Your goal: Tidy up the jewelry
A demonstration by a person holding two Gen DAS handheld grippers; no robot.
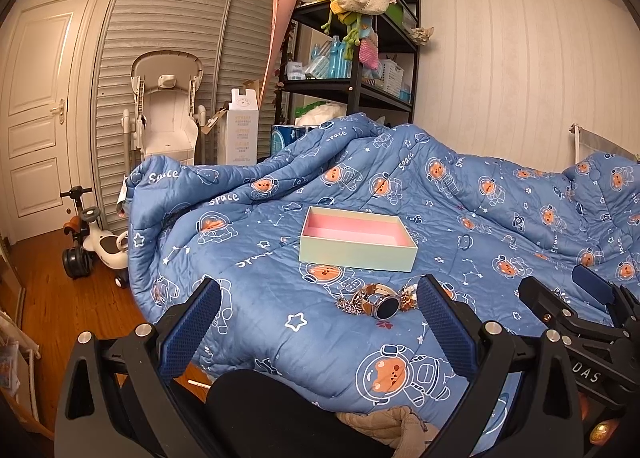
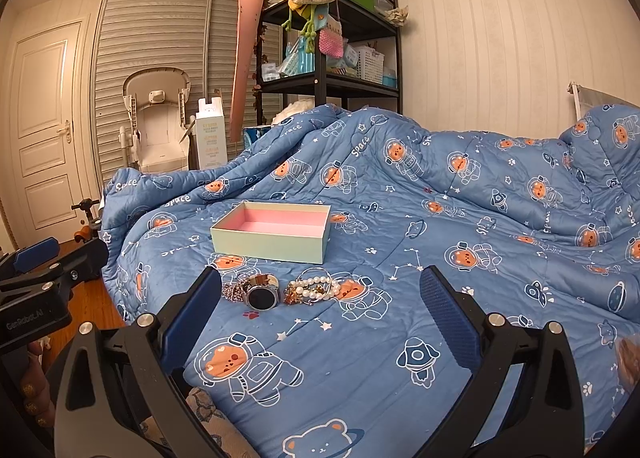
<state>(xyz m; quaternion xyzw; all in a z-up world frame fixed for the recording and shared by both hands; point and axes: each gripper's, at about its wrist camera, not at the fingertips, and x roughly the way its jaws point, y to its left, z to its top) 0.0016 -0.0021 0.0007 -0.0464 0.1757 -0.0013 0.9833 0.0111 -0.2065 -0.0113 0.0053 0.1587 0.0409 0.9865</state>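
A pale green box (image 1: 357, 247) (image 2: 272, 236) with a pink inside lies open on the blue quilt (image 1: 280, 298) (image 2: 400, 318); nothing shows inside it. In front of it rests a watch (image 1: 383, 303) (image 2: 261, 293) with a dark round face, a sparkly bracelet (image 1: 349, 305) (image 2: 232, 292) to its left, and a pearl bracelet (image 2: 316, 287) with gold pieces (image 1: 408, 296) to its right. My left gripper (image 1: 320, 326) is open, short of the jewelry. My right gripper (image 2: 320, 318) is open too, just before the pile. Each gripper shows in the other's view (image 1: 580, 310) (image 2: 36, 270).
A black shelf unit (image 1: 356, 58) (image 2: 328, 38) with hanging knitted bags stands behind the bed. A folded high chair (image 1: 166, 110) and a white carton (image 1: 240, 130) lean on the slatted wardrobe. A ride-on toy (image 1: 92, 242) sits on the wooden floor at left.
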